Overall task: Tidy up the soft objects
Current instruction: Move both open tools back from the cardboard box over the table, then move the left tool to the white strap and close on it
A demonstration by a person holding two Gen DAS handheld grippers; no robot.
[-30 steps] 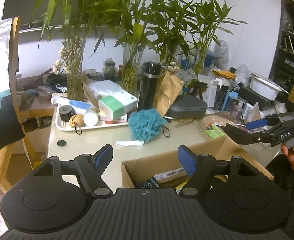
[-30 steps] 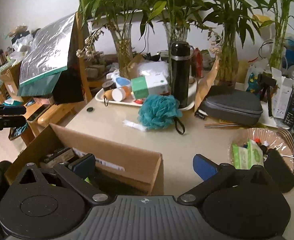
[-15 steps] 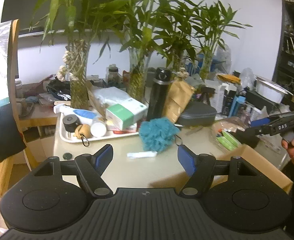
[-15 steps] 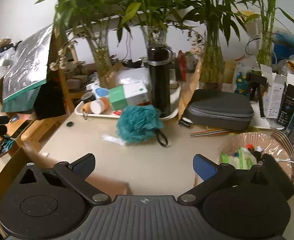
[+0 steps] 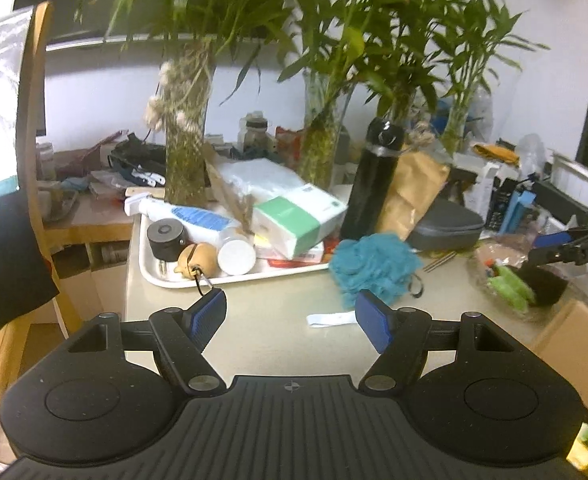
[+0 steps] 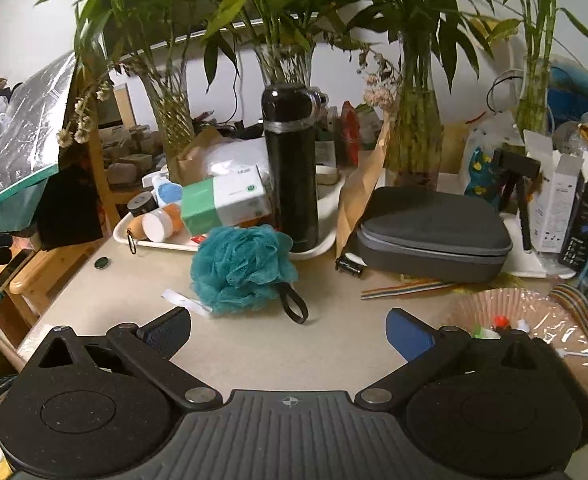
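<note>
we hold our left gripper point(image 5: 290, 317) wide, nothing between the pads, and our right gripper point(image 6: 288, 330) wide and empty too.

the task's thing is the teal pouf point(image 6: 242, 269), on the table point(image 6: 294, 344) at about 11 o'clock from our right gripper, and at 1 o'clock from our left one in the left view point(image 5: 374, 265). it touches the front rim of the tray point(image 6: 318, 250) and sits just in front of the flask point(image 6: 291, 168). a white tag point(image 6: 185, 301) lies at its 8 o'clock and a black loop point(image 6: 296, 307) trails out at its 5 o'clock.

we judge the pouf very light, soft and springy: the mesh will squash under the pads, so a deep bite through the middle of the bunch should hold better than a pinch at the frills. the loop is a second hold, but thin and limp.

containers, left to right: the tray holds a white bottle point(image 5: 191, 216), a black cap point(image 5: 165, 237), a tan toy point(image 5: 197, 260), a green-and-white box point(image 5: 300, 218) and the flask. the grey case point(image 6: 434, 234) is zipped, its contents hidden. the clear bowl point(image 6: 534, 312) at 3 o'clock holds small packets, too blurred to name.
</note>
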